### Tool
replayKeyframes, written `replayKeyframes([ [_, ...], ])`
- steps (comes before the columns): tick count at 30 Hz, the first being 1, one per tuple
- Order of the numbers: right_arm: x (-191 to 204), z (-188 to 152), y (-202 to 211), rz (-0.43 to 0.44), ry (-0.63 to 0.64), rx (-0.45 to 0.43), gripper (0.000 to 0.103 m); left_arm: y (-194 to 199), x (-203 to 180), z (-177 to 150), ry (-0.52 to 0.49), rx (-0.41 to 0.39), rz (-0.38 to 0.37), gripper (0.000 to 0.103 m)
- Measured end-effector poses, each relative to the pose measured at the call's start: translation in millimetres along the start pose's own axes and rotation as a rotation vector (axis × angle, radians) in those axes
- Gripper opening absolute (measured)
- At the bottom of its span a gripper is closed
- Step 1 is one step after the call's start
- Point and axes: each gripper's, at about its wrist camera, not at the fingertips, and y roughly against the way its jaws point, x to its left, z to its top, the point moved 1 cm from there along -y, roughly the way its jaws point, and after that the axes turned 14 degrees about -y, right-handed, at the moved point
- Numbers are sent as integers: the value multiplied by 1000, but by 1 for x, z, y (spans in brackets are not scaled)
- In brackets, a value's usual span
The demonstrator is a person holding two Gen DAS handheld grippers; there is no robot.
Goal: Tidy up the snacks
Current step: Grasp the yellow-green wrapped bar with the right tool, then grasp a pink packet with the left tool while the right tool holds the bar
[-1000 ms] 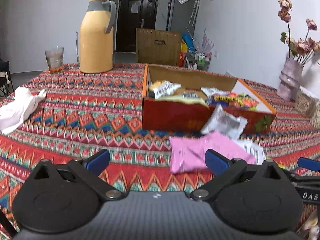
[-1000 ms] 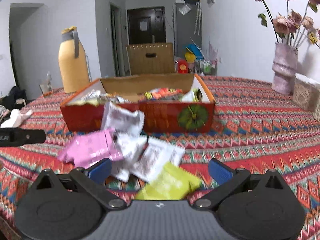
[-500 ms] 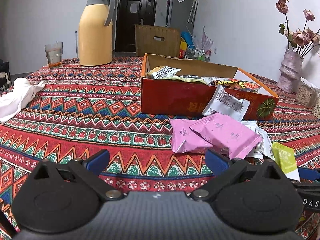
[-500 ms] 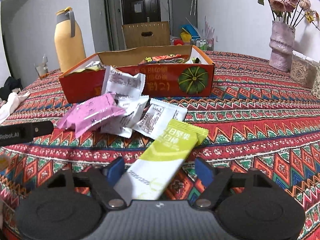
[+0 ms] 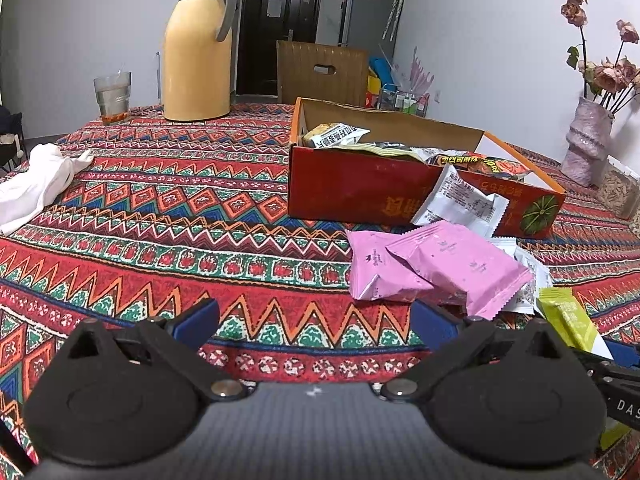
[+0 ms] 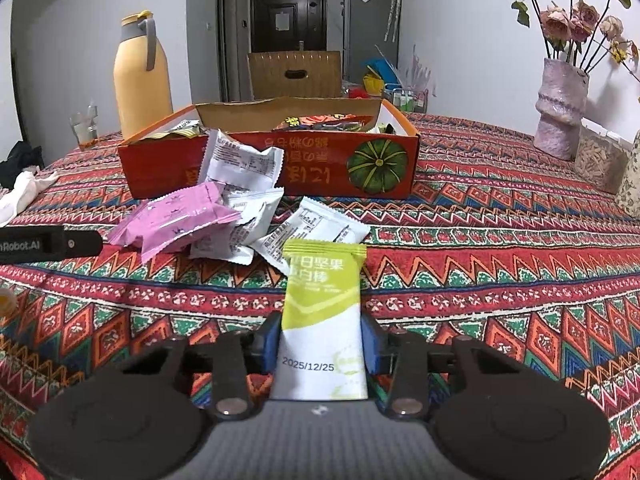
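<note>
Blue-padded jaws of the right gripper (image 6: pixel 322 344) have just been closing and now pinch a lime-green and white foil snack bar (image 6: pixel 322 312) — its far end points at the pile of pink and white snack packets (image 6: pixel 224 224) before the red cardboard box (image 6: pixel 280 160). The left gripper (image 5: pixel 314 320) hangs with jaws wide apart over the patterned bench (image 5: pixel 160 240) — nothing between them.

1. The green-and-white snack bar wrapper (image 6: pixel 322 312) carries the printed date "2025/12/25" on its white end; large Chinese characters stand on its green end.
2. The black bar of the left gripper (image 6: pixel 48 244) shows "Robot.AI", cut off at the frame edge.
3. The black bar of the right gripper (image 5: pixel 622 398) shows the letters "DAS", cut off.
4. The red cardboard box (image 6: pixel 312 168) bears upside-down orange Chinese characters beside a green pumpkin picture.
</note>
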Motion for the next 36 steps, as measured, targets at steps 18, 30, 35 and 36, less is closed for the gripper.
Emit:
replayKeyframes([
  [18,-34,26,5,25,-41,-109,36,-3,-3,14,-2,52,19,103],
  [30,-49,63,-19,68,-66,-174,36,-17,-39,55,6,81,3,103],
  [35,-53,67,-31,98,-92,-169,36,-28,-61,66,-3,109,-6,103],
  [36,-54,66,-33,103,-97,-166,36,-31,-64,68,3,117,-2,103],
])
